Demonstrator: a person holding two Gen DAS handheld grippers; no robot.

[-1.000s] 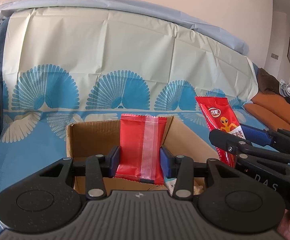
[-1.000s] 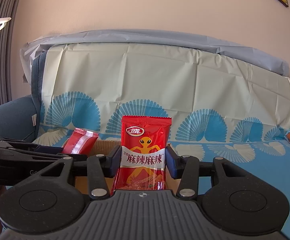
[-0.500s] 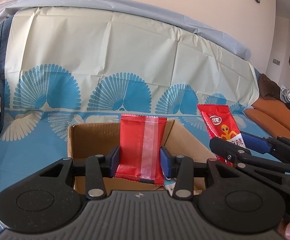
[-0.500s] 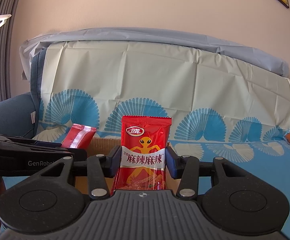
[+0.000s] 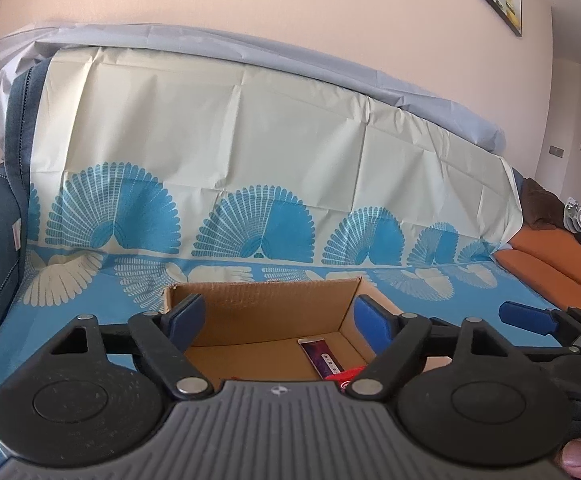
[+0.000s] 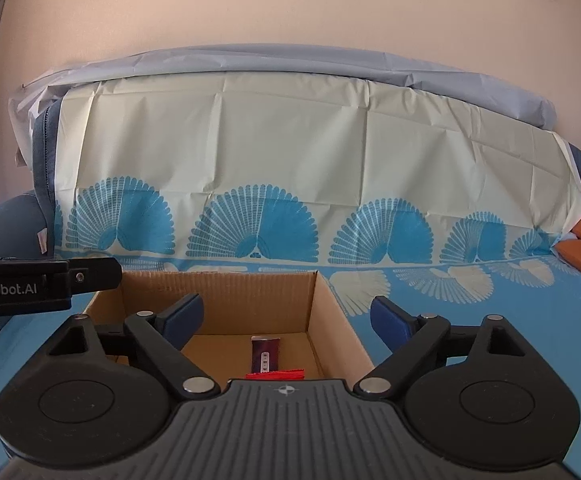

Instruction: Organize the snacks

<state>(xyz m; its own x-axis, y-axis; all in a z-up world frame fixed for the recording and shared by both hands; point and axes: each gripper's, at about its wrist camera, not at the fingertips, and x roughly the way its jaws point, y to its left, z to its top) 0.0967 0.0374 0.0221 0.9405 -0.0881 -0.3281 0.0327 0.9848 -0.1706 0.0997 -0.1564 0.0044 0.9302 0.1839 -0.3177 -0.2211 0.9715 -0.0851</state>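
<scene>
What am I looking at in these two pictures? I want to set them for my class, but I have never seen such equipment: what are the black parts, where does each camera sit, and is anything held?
No robot arm here: a person holds a two-finger gripper in each hand, and a thumb shows at one corner. Each picture comes from a fisheye camera on a gripper, looking forward along its blue-padded fingers. One view is from the left gripper, the other from the right gripper. Each also sees the other at its edge.

Ahead is an open cardboard box on a blue fan-patterned cloth over a sofa. Inside lie a dark bar and a red packet, mostly hidden.

Both grippers' jaws are opening, with nothing between them, so nothing is held.
</scene>
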